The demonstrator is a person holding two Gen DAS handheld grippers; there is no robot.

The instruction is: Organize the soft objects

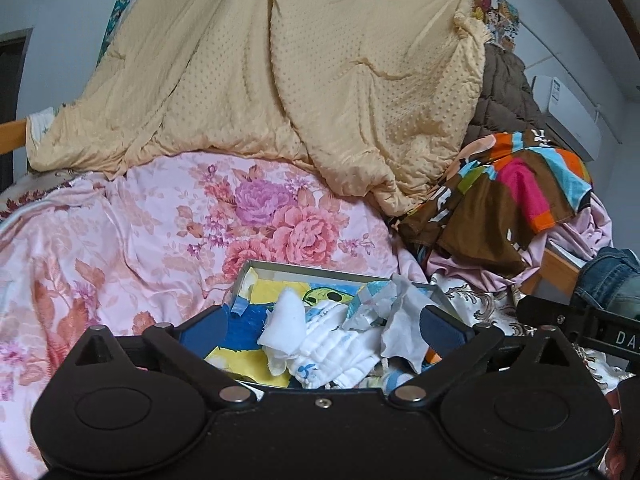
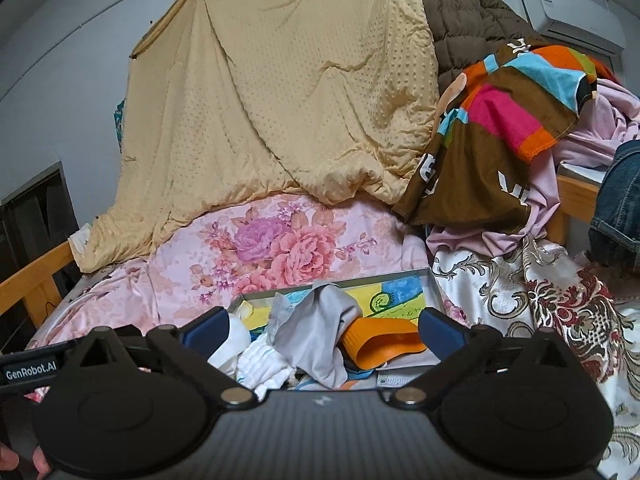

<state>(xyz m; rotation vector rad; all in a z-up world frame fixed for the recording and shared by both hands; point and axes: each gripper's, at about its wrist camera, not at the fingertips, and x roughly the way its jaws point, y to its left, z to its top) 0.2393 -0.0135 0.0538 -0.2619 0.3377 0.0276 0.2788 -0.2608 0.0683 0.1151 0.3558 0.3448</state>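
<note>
A shallow grey-rimmed tray (image 1: pixel 320 270) with a yellow and blue cartoon bottom lies on the bed. It holds white socks (image 1: pixel 332 354), a white pouch-like cloth (image 1: pixel 286 326) and a grey cloth (image 1: pixel 404 332). My left gripper (image 1: pixel 326 326) is open above the tray, its fingers either side of the pile. In the right wrist view the tray (image 2: pixel 434 284) holds the grey cloth (image 2: pixel 316 336), the white socks (image 2: pixel 260 364) and an orange soft piece (image 2: pixel 380 342). My right gripper (image 2: pixel 324 328) is open over them and holds nothing.
A pink floral quilt (image 1: pixel 160 232) covers the bed. A tan dotted blanket (image 1: pixel 280 60) hangs behind. A striped brown cloth (image 2: pixel 492 128) and pale pink cloth (image 2: pixel 540 200) pile at the right. A brocade sheet (image 2: pixel 540 300) lies right of the tray. Wooden bed rail (image 2: pixel 32 276) at left.
</note>
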